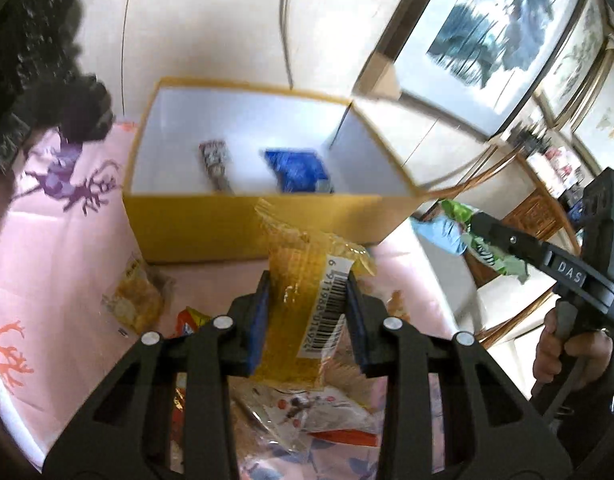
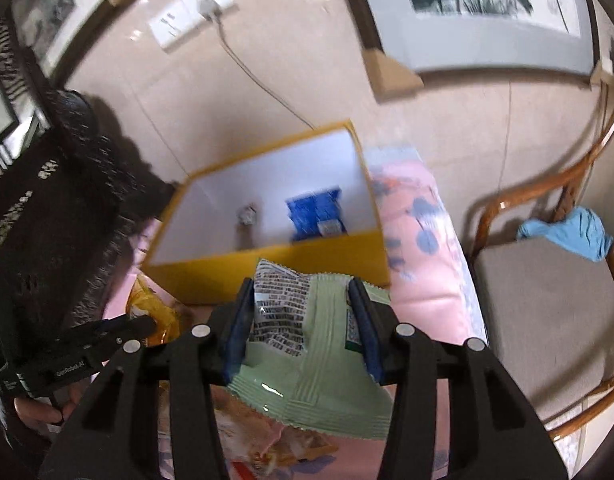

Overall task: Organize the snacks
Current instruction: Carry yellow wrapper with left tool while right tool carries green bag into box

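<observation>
A yellow box (image 1: pixel 211 224) with a white inside stands on the pink cloth; it holds a blue packet (image 1: pixel 297 170) and a small grey packet (image 1: pixel 215 162). My left gripper (image 1: pixel 307 312) is shut on a yellow snack packet (image 1: pixel 303 280) with a barcode, held just in front of the box. My right gripper (image 2: pixel 303 320) is shut on a green snack packet (image 2: pixel 319 360), also held near the box's front wall (image 2: pixel 267 268). The right gripper shows in the left wrist view (image 1: pixel 503 240) with the green packet, and the left gripper in the right wrist view (image 2: pixel 147 322).
Loose snack packets (image 1: pixel 135 300) lie on the pink patterned cloth (image 1: pixel 47 248) below the grippers. A black fuzzy object (image 1: pixel 83 108) sits left of the box. A wooden chair (image 2: pixel 547 300) with a blue cloth stands to the right. Framed pictures lean against the wall behind.
</observation>
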